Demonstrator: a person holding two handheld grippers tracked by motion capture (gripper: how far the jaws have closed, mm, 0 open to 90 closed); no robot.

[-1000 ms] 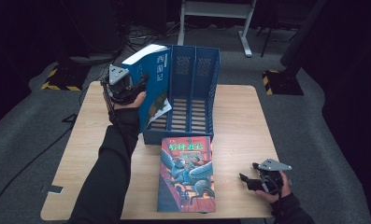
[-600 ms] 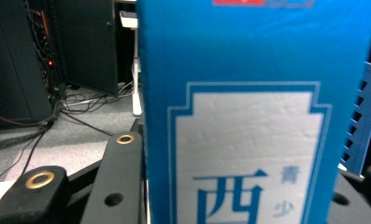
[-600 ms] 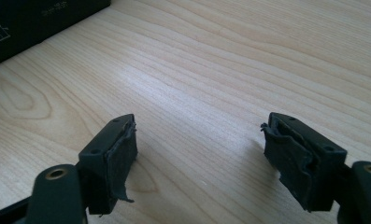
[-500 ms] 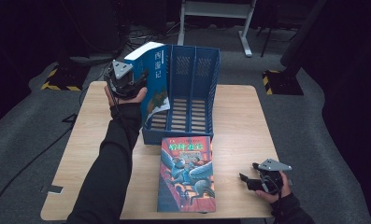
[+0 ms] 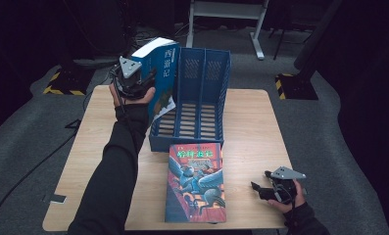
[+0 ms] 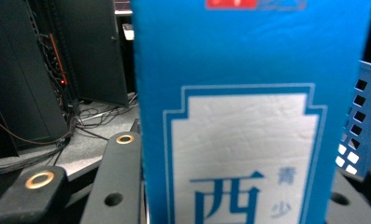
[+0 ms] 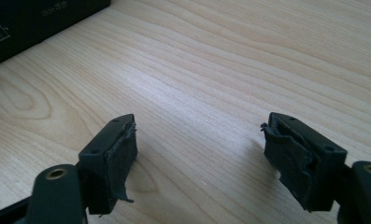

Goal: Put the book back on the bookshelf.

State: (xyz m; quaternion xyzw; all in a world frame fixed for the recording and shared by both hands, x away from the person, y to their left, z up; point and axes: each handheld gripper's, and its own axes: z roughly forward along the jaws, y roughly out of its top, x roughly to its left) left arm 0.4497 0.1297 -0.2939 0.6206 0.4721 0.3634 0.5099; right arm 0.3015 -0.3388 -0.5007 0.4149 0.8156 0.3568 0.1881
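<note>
book [image 5: 158, 68] hanging clamped in left gripper [image 5: 133, 81], right gripper [image 7: 199, 156] resting spread apart, holding nothing.
book's lower edge is risking catching the rack [image 5: 202, 98] wall beside the jaws and twisting loose.

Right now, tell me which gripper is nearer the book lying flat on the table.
Right. The right gripper rests on the table beside the flat book; the left gripper is up by the blue rack.

The blue book [image 6: 248, 116] hides the left tool's right jaw, and its title is probably cut off.
</note>
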